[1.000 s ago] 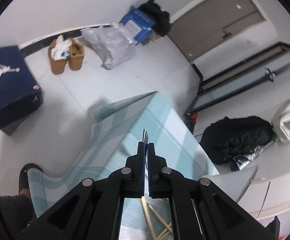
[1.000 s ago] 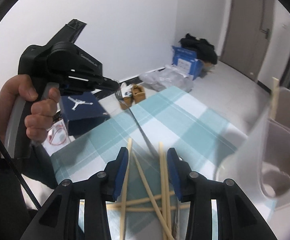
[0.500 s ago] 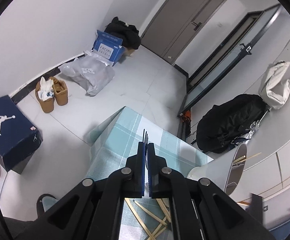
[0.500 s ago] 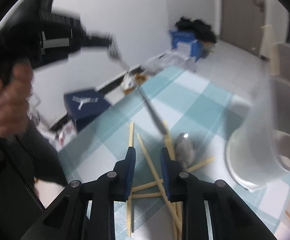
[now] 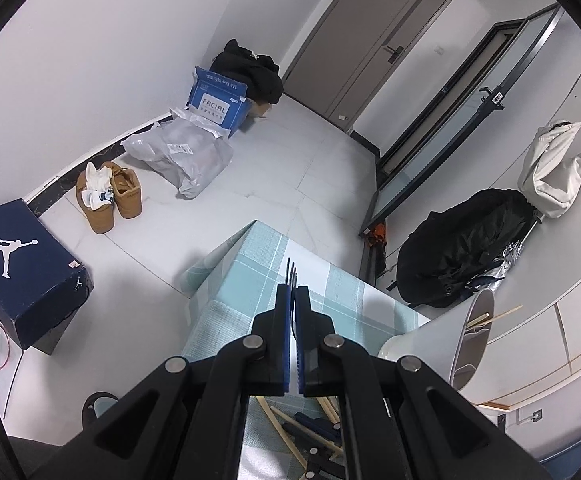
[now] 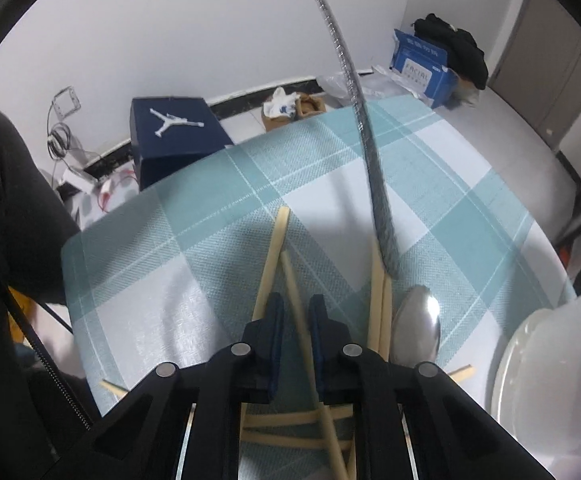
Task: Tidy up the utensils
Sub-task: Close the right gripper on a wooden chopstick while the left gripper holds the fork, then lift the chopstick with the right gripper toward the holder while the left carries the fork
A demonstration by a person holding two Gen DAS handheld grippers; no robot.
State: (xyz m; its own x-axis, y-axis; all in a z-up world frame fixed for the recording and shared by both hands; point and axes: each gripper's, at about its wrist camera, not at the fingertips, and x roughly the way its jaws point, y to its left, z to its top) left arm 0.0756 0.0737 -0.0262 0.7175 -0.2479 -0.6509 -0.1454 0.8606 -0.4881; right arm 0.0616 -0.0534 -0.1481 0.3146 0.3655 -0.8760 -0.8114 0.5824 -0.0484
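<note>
L gripper is fully closed on a fork: only the tines poke out past the tips in the left wrist view, pointing away over the far corner of the table, which has a teal and white checked cloth. In the right wrist view the same fork shows as a long shiny handle coming down from the top edge, its lower end blurred above the sticks.

R gripper sits low over the cloth, pointing steeply down, jaws just closing to a narrow gap. One chopstick runs between the pads; can't tell if the pads actually press on it yet. Another chopstick lies just left of it, angled, passing under the left finger. Two more lie side by side to the right, and a few cross each other under the gripper body near the bottom edge.

A metal spoon lies bowl-up just right of that pair, touching or nearly touching them. A white holder stands at the table's right side w/ chopstick ends sticking out of its top; its rim is at the right edge in the right wrist view.

On the floor beyond: a navy shoebox, tan shoes, a blue carton.
</note>
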